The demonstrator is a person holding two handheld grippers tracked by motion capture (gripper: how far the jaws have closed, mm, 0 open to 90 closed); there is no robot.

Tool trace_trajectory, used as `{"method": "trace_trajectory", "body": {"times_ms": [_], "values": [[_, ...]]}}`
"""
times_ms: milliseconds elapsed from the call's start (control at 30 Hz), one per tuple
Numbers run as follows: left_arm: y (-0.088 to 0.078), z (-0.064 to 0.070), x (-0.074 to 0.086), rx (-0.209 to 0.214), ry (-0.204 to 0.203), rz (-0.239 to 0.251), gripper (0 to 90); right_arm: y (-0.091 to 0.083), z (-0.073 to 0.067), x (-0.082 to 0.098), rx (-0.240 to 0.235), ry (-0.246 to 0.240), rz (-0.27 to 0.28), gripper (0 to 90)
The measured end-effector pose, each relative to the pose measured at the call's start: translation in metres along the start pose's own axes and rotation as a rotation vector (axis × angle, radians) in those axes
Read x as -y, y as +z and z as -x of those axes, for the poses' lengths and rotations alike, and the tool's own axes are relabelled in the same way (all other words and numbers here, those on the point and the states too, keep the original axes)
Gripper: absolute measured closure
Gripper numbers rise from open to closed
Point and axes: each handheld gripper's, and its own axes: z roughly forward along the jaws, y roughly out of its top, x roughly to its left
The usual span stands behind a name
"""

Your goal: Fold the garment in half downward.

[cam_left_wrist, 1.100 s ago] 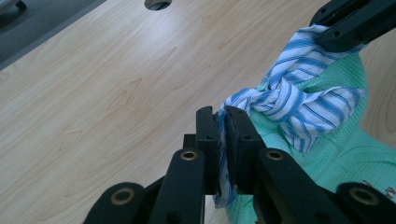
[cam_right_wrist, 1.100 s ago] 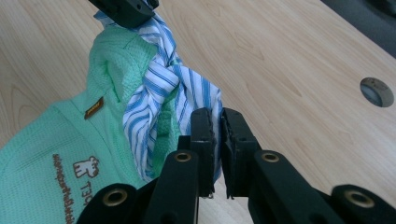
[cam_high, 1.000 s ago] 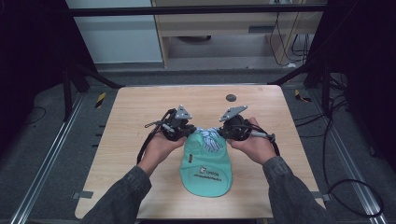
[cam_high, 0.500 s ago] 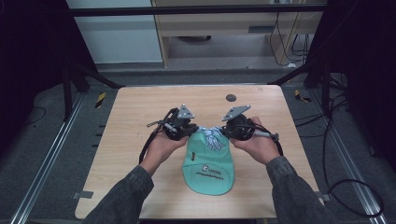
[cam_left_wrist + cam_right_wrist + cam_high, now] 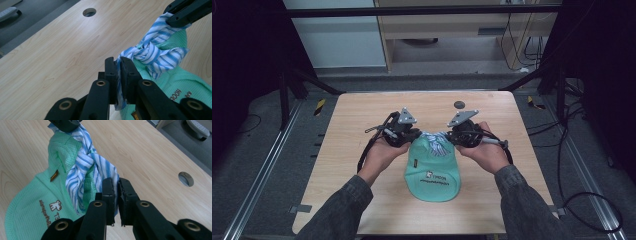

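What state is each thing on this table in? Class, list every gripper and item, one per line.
left gripper: shut on the striped tie's one end.
right gripper: shut on the striped tie's other end.
striped tie: knotted, stretched between the two grippers.
green bag: lying flat on the table, its neck gathered by the tie.
table: wooden, with a round hole open near the far edge.

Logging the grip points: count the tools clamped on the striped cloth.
2. Left tool pinches one end of the blue-and-white striped cloth; right tool pinches the other, over the green cap.
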Motion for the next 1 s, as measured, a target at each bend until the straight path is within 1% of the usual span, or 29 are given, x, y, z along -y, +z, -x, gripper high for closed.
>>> {"method": "trace_trajectory", "body": {"times_ms": [167, 267, 467, 567, 667, 733, 867, 1000], "values": [[-0.002, -0.002, -0.006, -0.007, 0.015, 0.001, 84.2, -0.001, 0.002, -0.004, 0.009, -0.013, -0.003, 84.1], [-0.004, -0.003, -0.007, -0.010, 0.008, 0.010, 84.3, -0.003, 0.003, -0.007, 0.013, -0.016, 0.000, 84.2], [-0.007, -0.004, -0.011, -0.016, 0.017, 0.021, 84.2, -0.007, 0.005, -0.012, 0.023, -0.024, 0.006, 84.2], [-0.009, -0.005, -0.014, -0.017, 0.017, 0.026, 84.2, -0.008, 0.007, -0.015, 0.027, -0.034, 0.005, 84.2], [-0.010, -0.007, -0.017, -0.021, 0.030, 0.020, 84.2, -0.009, 0.008, -0.018, 0.033, -0.042, 0.008, 84.2], [-0.011, -0.008, -0.018, -0.019, 0.033, 0.021, 84.3, -0.009, 0.009, -0.020, 0.042, -0.059, 0.001, 84.2], [-0.010, -0.009, -0.017, -0.025, 0.040, 0.012, 84.2, -0.007, 0.009, -0.021, 0.042, -0.061, -0.001, 84.2], [-0.011, -0.012, -0.020, -0.034, 0.035, 0.021, 84.2, -0.006, 0.010, -0.023, 0.044, -0.060, 0.004, 84.2]]}}
